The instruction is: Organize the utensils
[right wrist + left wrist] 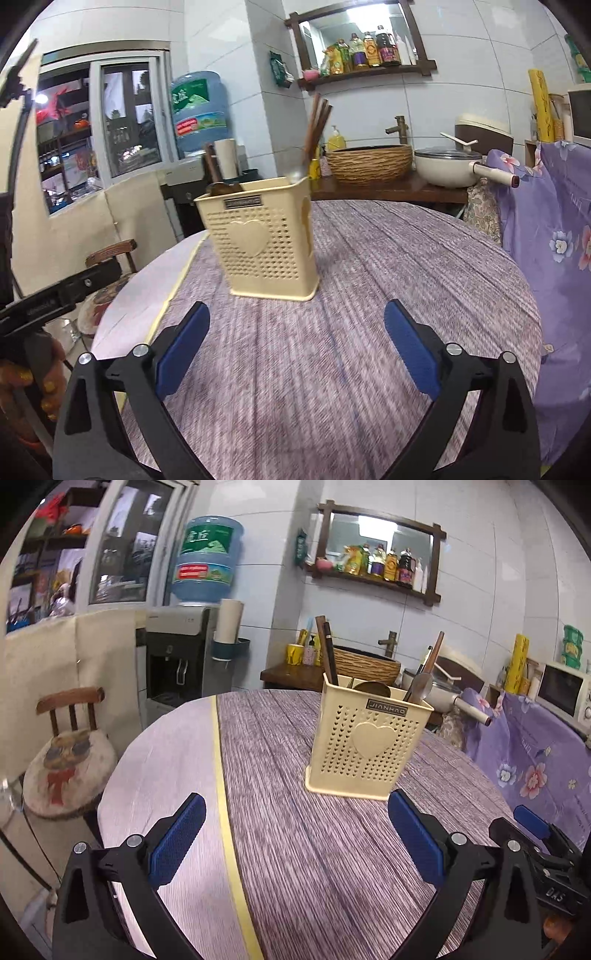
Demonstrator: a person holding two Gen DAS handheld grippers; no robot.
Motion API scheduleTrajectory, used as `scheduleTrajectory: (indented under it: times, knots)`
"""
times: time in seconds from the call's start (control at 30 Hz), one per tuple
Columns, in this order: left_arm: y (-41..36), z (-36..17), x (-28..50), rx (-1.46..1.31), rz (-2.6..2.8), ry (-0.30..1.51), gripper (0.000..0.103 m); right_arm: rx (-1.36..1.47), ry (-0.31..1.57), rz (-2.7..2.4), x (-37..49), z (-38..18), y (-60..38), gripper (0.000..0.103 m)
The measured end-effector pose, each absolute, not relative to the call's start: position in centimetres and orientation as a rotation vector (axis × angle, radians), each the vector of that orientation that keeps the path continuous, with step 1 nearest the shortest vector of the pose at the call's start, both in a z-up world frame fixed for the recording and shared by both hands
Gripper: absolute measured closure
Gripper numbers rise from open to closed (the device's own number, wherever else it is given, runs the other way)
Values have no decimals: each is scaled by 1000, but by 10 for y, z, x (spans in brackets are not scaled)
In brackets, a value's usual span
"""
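Observation:
A cream perforated utensil holder (365, 744) with a heart on its side stands on the round table (295, 849). It also shows in the right wrist view (262, 247). Dark chopsticks (328, 651) and a wooden-handled spoon (424, 679) stick out of it; the chopsticks show in the right wrist view (316, 122) too. My left gripper (295, 812) is open and empty, low over the table in front of the holder. My right gripper (295, 325) is open and empty, in front of the holder and slightly to its right. Part of the right gripper (532, 823) shows at the left view's right edge.
A wooden chair (66, 753) with a cushion stands left of the table. A purple floral cloth (554, 236) covers something at the right. Behind the table is a counter with a wicker basin (369, 162) and a white pot (447, 166). A water dispenser (184, 653) stands at the back left.

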State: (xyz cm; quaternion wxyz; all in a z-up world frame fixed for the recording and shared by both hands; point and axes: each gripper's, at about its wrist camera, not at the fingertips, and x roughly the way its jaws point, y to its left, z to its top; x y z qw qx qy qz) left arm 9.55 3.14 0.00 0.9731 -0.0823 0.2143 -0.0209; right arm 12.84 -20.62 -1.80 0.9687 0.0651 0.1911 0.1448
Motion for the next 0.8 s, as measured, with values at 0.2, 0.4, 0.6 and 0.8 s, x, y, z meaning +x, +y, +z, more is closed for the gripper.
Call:
scheduleTrajectory:
  times: [0.2,0.4,0.6,0.8]
  knots:
    - [31,-14,44,-119,-15,398,5,97,323,378,72,-18,-196,6]
    - [37,-5,11,-104,-5,350,5,78,267,429,33,-8,-191,6]
    - [35,3,-3,-73,-21,317,5,27,201,426,6,1,-189,6]
    - [28,1,-12,-64,-52,288,5,25,196,427,1,2,-193,6]
